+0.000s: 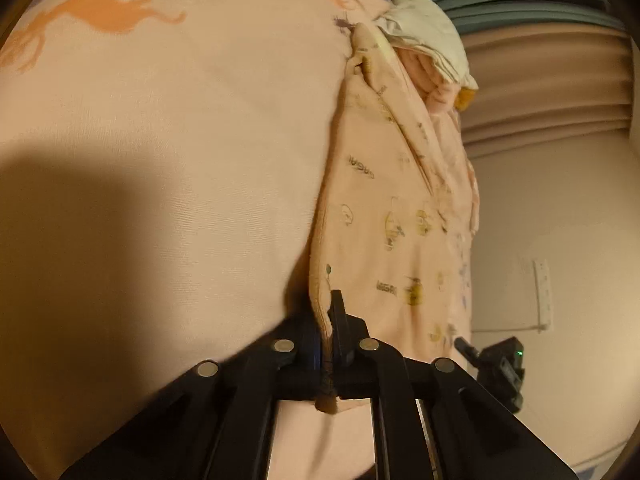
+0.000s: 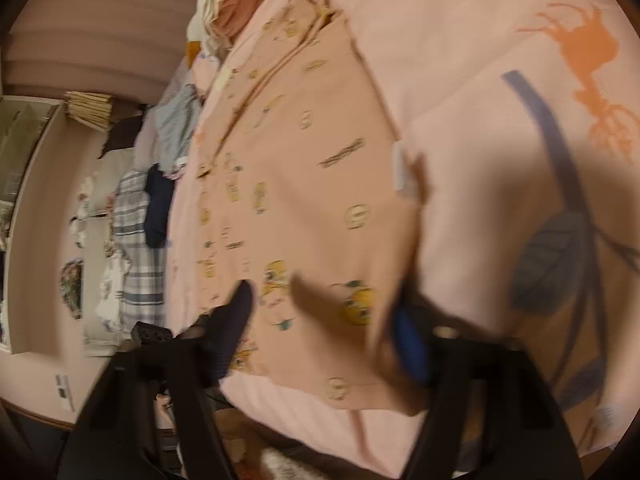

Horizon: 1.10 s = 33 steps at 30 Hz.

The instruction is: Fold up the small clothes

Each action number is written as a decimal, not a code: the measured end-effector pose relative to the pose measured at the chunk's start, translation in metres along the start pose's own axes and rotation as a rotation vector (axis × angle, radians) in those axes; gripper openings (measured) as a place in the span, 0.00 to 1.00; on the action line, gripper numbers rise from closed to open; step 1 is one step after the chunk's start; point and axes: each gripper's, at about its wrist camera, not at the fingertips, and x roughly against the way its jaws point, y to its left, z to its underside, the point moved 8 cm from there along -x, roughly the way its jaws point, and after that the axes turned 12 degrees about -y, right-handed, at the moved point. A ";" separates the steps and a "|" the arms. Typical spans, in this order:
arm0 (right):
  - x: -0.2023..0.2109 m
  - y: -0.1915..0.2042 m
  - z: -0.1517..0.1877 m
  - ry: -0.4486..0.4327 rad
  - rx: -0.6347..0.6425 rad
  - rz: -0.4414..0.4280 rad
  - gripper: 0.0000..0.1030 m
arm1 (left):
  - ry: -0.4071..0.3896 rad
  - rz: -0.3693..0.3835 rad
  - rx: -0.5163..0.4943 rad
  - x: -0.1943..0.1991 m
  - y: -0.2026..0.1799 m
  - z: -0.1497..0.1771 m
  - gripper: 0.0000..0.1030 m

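A small peach garment (image 1: 380, 200) printed with yellow cartoon figures lies flat on a pink bed sheet (image 1: 160, 120). My left gripper (image 1: 327, 320) is shut on the garment's near left edge, and the hem is pinched upright between its fingers. In the right wrist view the same garment (image 2: 312, 140) spreads ahead, somewhat blurred. My right gripper (image 2: 324, 312) stands open over its near end. One fingertip (image 2: 240, 300) rests over the cloth. The blue-padded fingertip (image 2: 408, 340) is at the garment's right edge. A small raised fold lies between the fingers.
A heap of other clothes (image 1: 420, 20) sits at the far end of the bed. More garments, plaid (image 2: 136, 240), navy (image 2: 158, 208) and grey (image 2: 176, 128), lie along the bed's left side. A black device with a green light (image 1: 500, 360) stands off the bed's edge.
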 end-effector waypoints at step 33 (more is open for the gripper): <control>-0.010 0.101 -0.183 -0.263 -0.058 -0.336 0.06 | -0.207 0.258 0.009 -0.062 -0.154 -0.196 0.03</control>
